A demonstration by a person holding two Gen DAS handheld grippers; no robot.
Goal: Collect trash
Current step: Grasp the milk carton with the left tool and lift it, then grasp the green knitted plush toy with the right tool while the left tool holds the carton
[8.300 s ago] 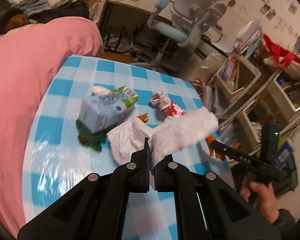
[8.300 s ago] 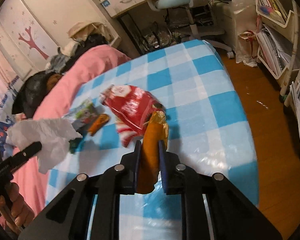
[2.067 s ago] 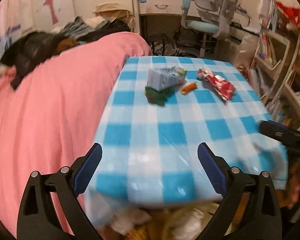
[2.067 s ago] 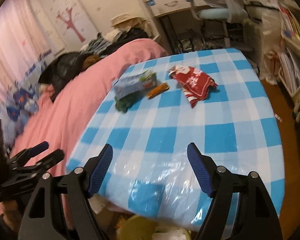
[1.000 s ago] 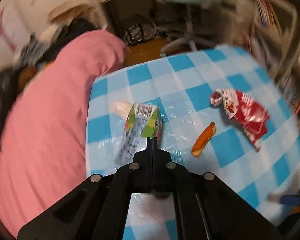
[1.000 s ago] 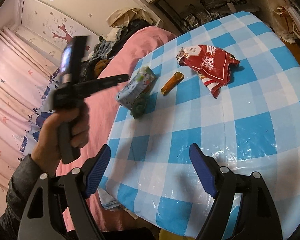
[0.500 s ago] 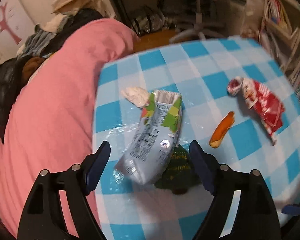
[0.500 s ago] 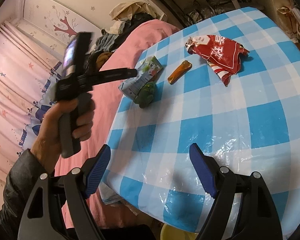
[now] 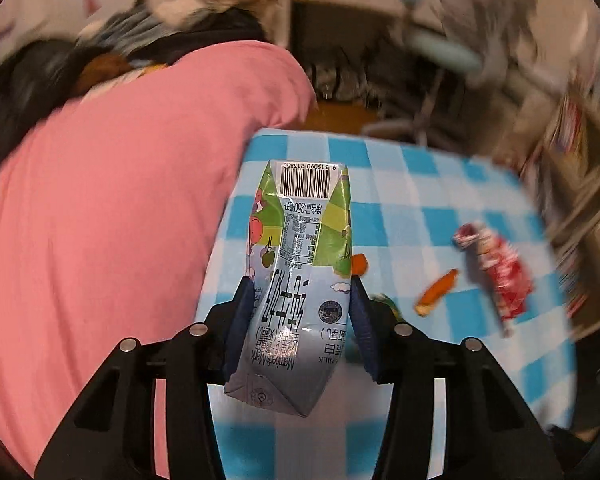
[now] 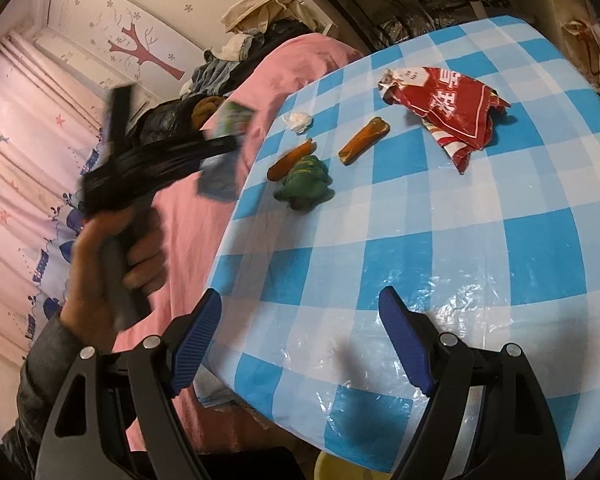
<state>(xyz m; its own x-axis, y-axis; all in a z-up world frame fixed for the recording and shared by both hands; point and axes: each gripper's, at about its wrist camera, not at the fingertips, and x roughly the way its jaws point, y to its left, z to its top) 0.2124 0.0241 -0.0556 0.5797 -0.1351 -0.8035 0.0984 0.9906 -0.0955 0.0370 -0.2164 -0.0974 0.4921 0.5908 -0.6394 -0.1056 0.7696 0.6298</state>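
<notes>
Left wrist: milk carton (image 9: pixel 296 280), earlier lying on table, now between closing hand-held gripper (image 9: pixel 300 320) pads.

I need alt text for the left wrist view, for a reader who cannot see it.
The left gripper is closing on a milk carton, lifted above a blue checked table. On the table to the right lie an orange stick and a red wrapper; a pink blanket fills the left.
</notes>
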